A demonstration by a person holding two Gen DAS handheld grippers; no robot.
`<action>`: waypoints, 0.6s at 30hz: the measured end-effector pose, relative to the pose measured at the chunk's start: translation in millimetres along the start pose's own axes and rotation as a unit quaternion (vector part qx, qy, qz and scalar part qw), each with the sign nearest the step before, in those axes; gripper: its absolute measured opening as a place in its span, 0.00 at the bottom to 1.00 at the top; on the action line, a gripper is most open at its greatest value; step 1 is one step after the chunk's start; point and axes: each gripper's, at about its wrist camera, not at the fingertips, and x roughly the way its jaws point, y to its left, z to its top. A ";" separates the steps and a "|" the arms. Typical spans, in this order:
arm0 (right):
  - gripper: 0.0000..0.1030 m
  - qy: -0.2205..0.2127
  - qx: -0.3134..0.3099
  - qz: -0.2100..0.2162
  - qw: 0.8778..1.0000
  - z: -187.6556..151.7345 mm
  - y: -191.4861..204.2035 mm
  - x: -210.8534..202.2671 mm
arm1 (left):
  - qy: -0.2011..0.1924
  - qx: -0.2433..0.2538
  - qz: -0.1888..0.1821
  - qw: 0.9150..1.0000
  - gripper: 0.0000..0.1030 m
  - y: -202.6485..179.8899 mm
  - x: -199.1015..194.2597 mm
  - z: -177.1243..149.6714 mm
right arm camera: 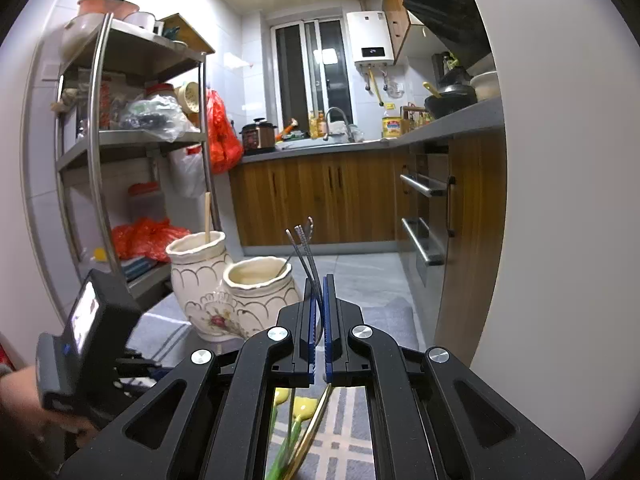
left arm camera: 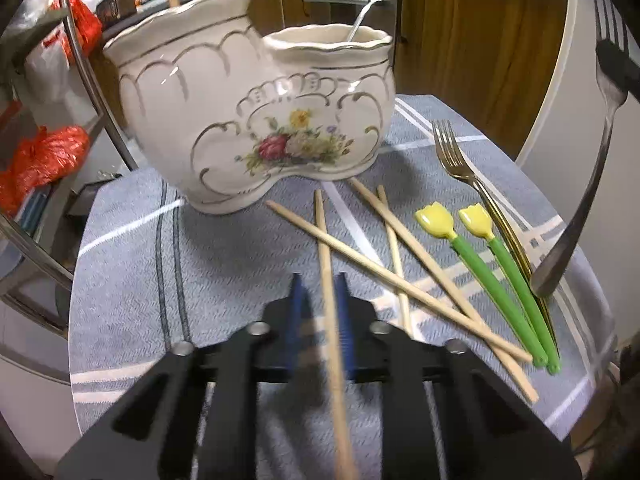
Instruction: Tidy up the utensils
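Observation:
A cream floral two-pot ceramic holder (left arm camera: 248, 120) stands on the blue-grey cloth (left arm camera: 132, 280). Its low pot holds a spoon (left arm camera: 362, 16) and its tall pot a chopstick (right arm camera: 207, 216). My left gripper (left arm camera: 320, 300) is shut on one wooden chopstick (left arm camera: 326, 248) that points toward the holder. Three more chopsticks (left arm camera: 400, 288) lie crossed on the cloth just right of it. Beyond them lie two green-handled yellow tulip utensils (left arm camera: 436, 220) and a gold fork (left arm camera: 456, 152). My right gripper (right arm camera: 319, 292) is shut on a silver fork (right arm camera: 304, 240), tines up, right of the holder (right arm camera: 224, 292) and above the cloth.
A metal shelf rack (right arm camera: 96, 152) with red bags stands left of the table. Wooden cabinets and an oven front (right arm camera: 424, 208) run behind and to the right. A white wall (left arm camera: 568, 80) rises beyond the table's curved right edge. A hand (right arm camera: 24, 408) holds the left device at lower left.

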 end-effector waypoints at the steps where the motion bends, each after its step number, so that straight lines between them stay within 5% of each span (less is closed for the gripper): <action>1: 0.04 -0.001 0.001 0.000 1.000 -0.3 0.0 -0.1 | 0.003 -0.002 -0.006 1.000 0.05 4.6 -0.9 -0.2; 6: 0.04 -0.001 0.001 0.001 1.000 -0.6 1.2 -0.2 | -0.015 -0.011 -0.017 1.000 0.05 26.2 -15.3 -3.8; 13: 0.04 -0.008 -0.001 0.002 1.000 -0.4 1.3 -1.8 | -0.128 -0.025 -0.016 0.991 0.04 41.2 -60.9 -1.3; 18: 0.04 -0.015 -0.009 0.002 1.000 -1.1 4.6 -3.7 | -0.171 -0.019 -0.007 0.985 0.00 43.8 -79.4 3.9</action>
